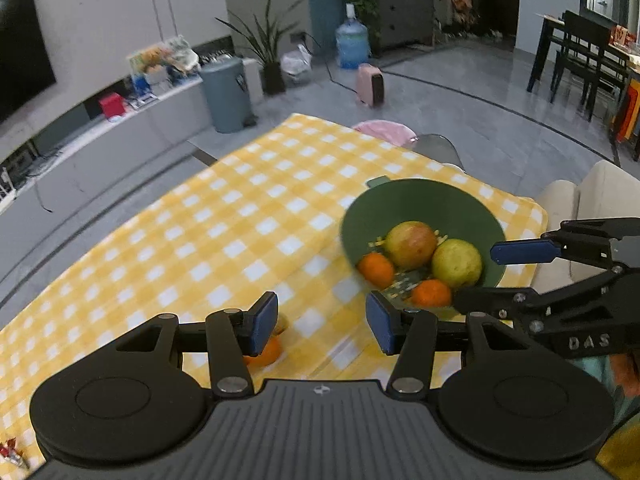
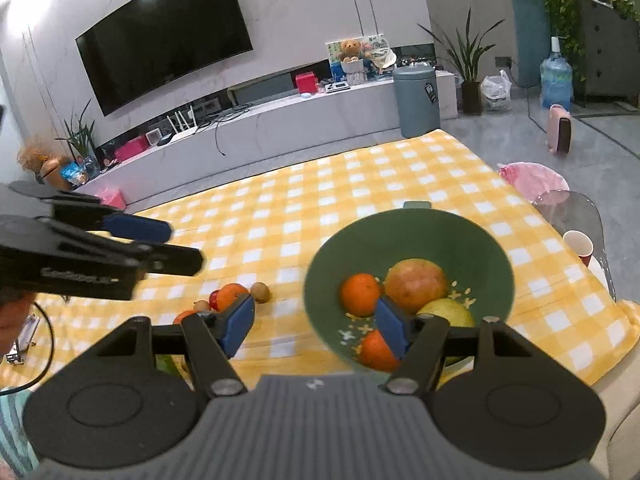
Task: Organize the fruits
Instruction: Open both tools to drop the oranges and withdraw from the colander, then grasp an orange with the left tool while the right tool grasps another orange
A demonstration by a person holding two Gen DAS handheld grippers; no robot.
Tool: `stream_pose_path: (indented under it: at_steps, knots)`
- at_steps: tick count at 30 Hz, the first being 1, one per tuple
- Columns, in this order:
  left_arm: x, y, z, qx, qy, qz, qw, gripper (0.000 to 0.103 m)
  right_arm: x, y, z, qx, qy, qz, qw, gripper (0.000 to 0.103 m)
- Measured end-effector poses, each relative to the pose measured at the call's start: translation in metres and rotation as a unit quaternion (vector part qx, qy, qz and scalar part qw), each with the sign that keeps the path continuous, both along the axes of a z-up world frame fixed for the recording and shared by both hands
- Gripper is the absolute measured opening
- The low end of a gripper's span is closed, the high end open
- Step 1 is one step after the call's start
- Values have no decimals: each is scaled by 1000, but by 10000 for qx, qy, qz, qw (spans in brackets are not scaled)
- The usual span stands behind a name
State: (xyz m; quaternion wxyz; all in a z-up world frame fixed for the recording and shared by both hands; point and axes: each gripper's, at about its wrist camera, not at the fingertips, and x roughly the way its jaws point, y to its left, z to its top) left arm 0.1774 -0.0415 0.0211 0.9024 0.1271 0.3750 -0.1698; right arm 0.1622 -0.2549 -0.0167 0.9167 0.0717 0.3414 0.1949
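A green bowl [image 1: 400,204] [image 2: 440,236] stands on the yellow checked cloth [image 1: 240,216] and holds two oranges [image 2: 360,294], a reddish round fruit [image 2: 416,284] and a yellow-green fruit [image 1: 456,262]. My left gripper [image 1: 322,326] is open over the cloth just left of the bowl, with nothing between its pads. An orange [image 1: 266,354] lies half hidden behind its left finger. My right gripper [image 2: 316,326] is open at the bowl's near rim and holds nothing. Loose fruit lies left of the bowl: an orange [image 2: 230,294], a kiwi [image 2: 260,292] and a small red fruit [image 2: 214,298].
A red paper cup [image 2: 578,242] stands on a glass surface past the cloth's right edge. A pink bundle [image 2: 532,176] lies beyond it. A cream cushion [image 1: 592,196] sits at the right of the table. A grey bin [image 2: 416,100] stands on the floor behind.
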Motion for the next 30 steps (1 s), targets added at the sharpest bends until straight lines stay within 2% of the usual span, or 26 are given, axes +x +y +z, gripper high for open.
stream_pose_path:
  at_steps: [3, 10, 16, 18, 28, 30]
  knots:
    - [-12, 20, -3, -64, -118, 90, 9999, 61, -8, 13, -5, -9, 16, 46, 10000, 64]
    - [-26, 68, -23, -360, 22, 643, 9973, 61, -16, 42, -23, -19, 148, 410, 9990, 64]
    - [-31, 87, -43, -402, 169, 902, 9950, 61, -9, 66, -35, -219, 163, 574, 9980, 62]
    - [-29, 91, -49, -464, 228, 945, 9942, 61, -6, 73, -38, -266, 168, 658, 9973, 57]
    - [3, 101, -90, -666, 796, 1019, 9894, 61, 17, 112, -56, -796, -17, 1043, 9913, 55]
    - [11, 104, -100, -692, 938, 1098, 9871, 61, 23, 118, -63, -911, 8, 1149, 9892, 46]
